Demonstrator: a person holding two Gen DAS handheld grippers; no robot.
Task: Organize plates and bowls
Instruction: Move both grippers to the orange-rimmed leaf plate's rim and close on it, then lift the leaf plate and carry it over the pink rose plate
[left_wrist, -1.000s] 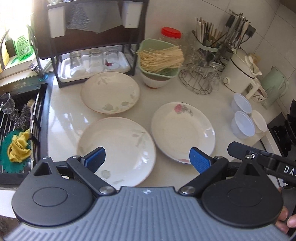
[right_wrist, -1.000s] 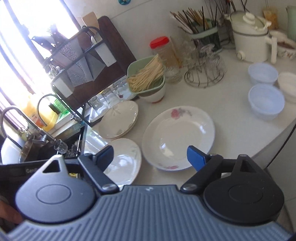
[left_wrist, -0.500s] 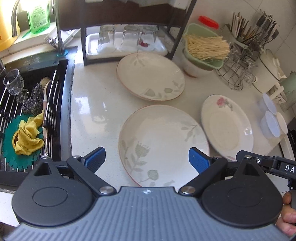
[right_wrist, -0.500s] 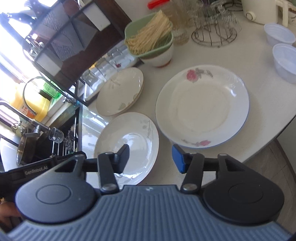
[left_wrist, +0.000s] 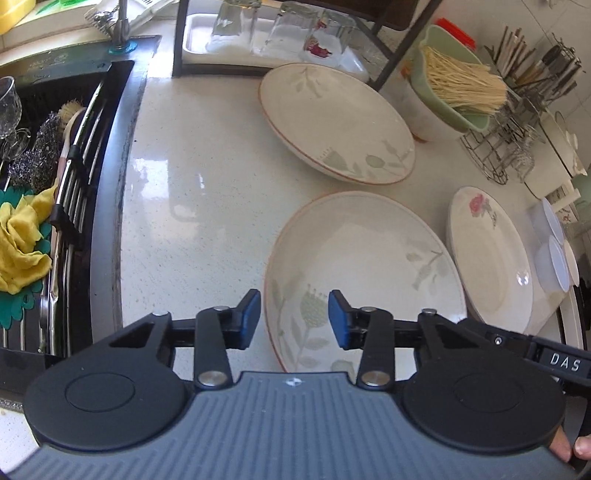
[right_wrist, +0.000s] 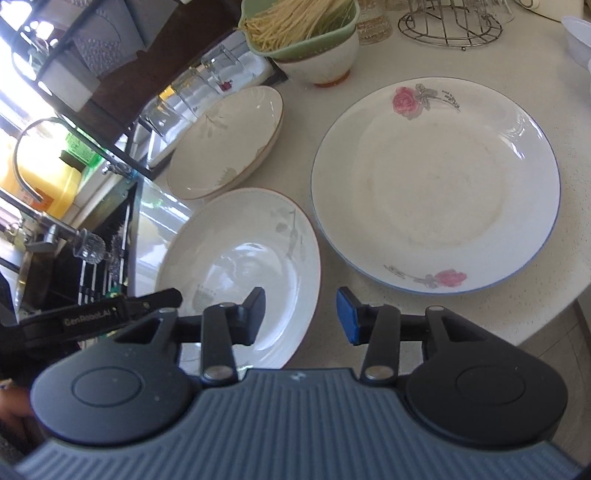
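Jaws of both the left gripper (left_wrist: 293, 314) and right gripper (right_wrist: 301, 314) are closing astride opposite rims of the near plate (left_wrist: 364, 273), not yet pinching it, seemingly to lift it off the surface (left_wrist: 199, 192) for stacking.

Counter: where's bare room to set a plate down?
Free: the counter strip between the sink edge and the two leaf plates. Crowded: the rose plate, white cups, noodle bowl and wire rack fill the right.
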